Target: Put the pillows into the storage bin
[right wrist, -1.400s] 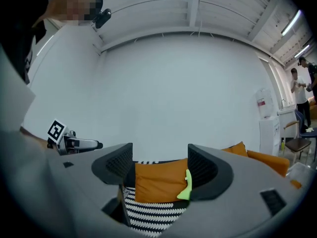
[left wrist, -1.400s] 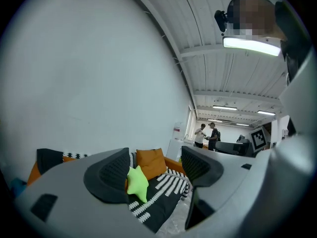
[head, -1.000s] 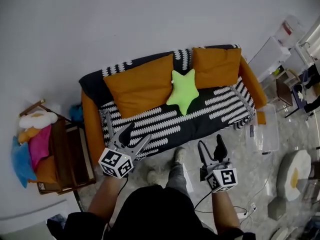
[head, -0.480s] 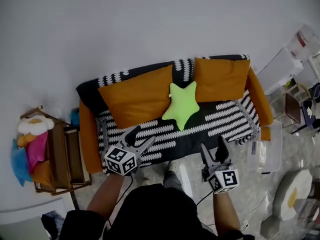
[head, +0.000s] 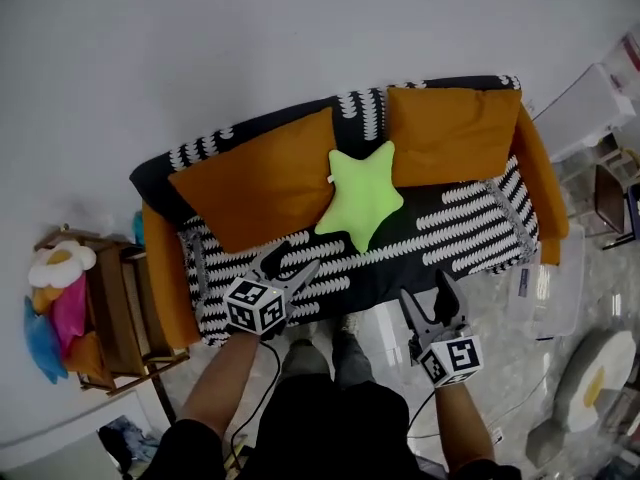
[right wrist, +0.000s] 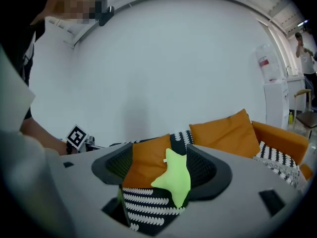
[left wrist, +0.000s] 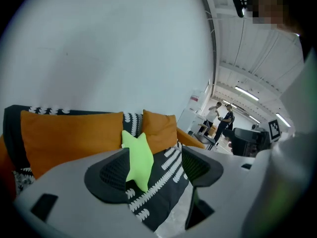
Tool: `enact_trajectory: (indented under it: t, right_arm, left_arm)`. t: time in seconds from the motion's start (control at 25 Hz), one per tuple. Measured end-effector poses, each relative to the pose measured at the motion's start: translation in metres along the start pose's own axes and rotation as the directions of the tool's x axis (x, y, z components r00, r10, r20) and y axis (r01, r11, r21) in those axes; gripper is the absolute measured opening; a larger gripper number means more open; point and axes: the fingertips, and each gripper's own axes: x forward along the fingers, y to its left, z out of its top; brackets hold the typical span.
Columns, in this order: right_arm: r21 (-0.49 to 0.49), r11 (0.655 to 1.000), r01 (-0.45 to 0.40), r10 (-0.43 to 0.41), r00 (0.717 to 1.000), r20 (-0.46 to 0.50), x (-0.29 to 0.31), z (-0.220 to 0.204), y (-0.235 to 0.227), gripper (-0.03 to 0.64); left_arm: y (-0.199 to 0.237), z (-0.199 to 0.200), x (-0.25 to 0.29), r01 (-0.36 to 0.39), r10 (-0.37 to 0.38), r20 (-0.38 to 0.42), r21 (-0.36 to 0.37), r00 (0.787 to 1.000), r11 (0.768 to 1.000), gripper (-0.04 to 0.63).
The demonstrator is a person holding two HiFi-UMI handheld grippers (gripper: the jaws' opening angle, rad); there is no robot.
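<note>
Both grippers are in front of the sofa (head: 455,230), off its front edge, and neither touches anything. Left gripper (head: 291,261): fingers apart, nothing between them but open air, with the sofa seen far behind in the left gripper view. Right gripper (head: 425,289): fingers apart too, empty, near the front edge right of centre.

Green star pillow (head: 362,197) sits mid-seat and leans on the backrest. It overlaps the inner corner of the big orange pillow (head: 262,178) on the left half and lies just beside the smaller orange pillow (head: 452,133) on the right half. Both orange pillows stand tilted against the backrest.

Clear bin (head: 555,288) is on the floor at the sofa's right end. I can't tell what is inside it. A wooden shelf (head: 125,313) with soft toys stands past the sofa's left arm.
</note>
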Motion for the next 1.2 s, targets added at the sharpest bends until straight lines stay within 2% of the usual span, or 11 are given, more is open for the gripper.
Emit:
enact_trajectory:
  t: [0.16, 0.36, 0.48, 0.6, 0.76, 0.84, 1.0, 1.2]
  right_arm:
    - [0.041, 0.999, 0.021, -0.02, 0.999, -0.038, 0.011, -0.025, -0.004, 0.341]
    - [0.065, 0.997, 0.029, -0.023, 0.995, -0.098, 0.019, -0.061, -0.011, 0.341]
    - [0.076, 0.995, 0.059, -0.046, 0.986, -0.157, 0.013, -0.083, -0.019, 0.341]
    - [0.115, 0.988, 0.105, -0.086, 0.983, -0.162, 0.01, -0.099, -0.032, 0.341]
    - [0.14, 0.977, 0.159, -0.131, 0.974, -0.187, 0.005, -0.114, -0.039, 0.341]
    - [0.149, 0.971, 0.187, -0.155, 0.966, -0.205, -0.001, -0.122, -0.042, 0.341]
    - [0.144, 0.966, 0.213, -0.176, 0.955, -0.237, -0.009, -0.139, -0.055, 0.34]
    - [0.163, 0.951, 0.262, -0.219, 0.946, -0.24, -0.012, -0.145, -0.068, 0.337]
  left_arm:
    - [0.025, -0.043, 0.041, 0.002, -0.004, -0.119, -0.012, 0.993, 1.0, 0.336]
    - [0.063, -0.09, 0.1, -0.007, 0.007, -0.234, 0.002, 0.972, 1.0, 0.336]
    - [0.083, -0.115, 0.126, -0.02, 0.022, -0.291, 0.009, 0.957, 1.0, 0.343]
    - [0.102, -0.135, 0.15, -0.02, 0.028, -0.341, 0.029, 0.94, 0.999, 0.36]
    - [0.117, -0.162, 0.177, 0.017, -0.006, -0.43, 0.022, 0.903, 1.0, 0.383]
    - [0.126, -0.169, 0.189, 0.015, -0.003, -0.458, 0.022, 0.889, 1.0, 0.383]
    - [0.139, -0.176, 0.214, 0.02, -0.012, -0.482, 0.012, 0.876, 1.0, 0.391]
    - [0.137, -0.179, 0.229, 0.1, -0.101, -0.52, -0.03, 0.848, 0.995, 0.42]
